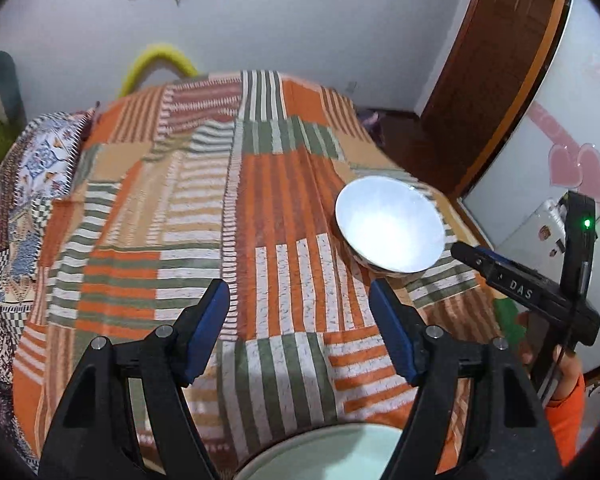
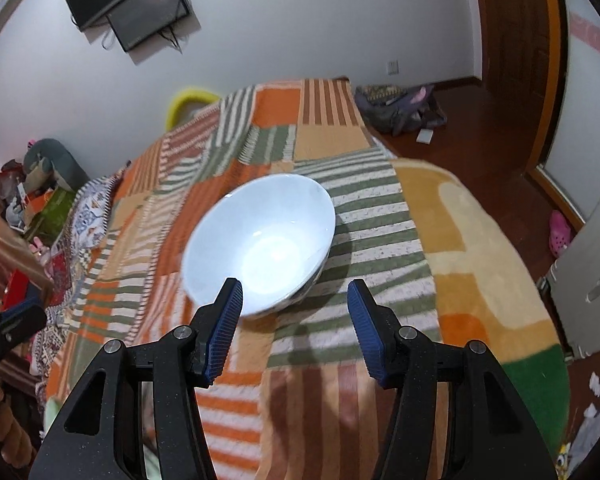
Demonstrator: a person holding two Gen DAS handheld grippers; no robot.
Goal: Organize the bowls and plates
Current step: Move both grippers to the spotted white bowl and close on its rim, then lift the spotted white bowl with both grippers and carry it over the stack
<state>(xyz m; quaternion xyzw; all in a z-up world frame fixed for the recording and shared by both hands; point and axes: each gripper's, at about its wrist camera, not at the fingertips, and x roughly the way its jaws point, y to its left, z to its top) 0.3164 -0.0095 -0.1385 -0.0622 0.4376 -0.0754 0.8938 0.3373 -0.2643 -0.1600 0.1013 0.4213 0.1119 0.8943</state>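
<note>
The white bowl [image 2: 260, 244] stands near the bed's [image 2: 480, 248] right edge, and both right tongs [image 2: 294, 326] and left tongs [image 1: 300, 328] are released, ready to take it.

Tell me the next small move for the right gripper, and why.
Probably ease the right gripper forward so its open jaws straddle the near rim of the white ceramic bowl. The bowl sits upright on the striped orange-and-green blanket, ungripped, just ahead of the fingertips and slightly left of centre.
</note>
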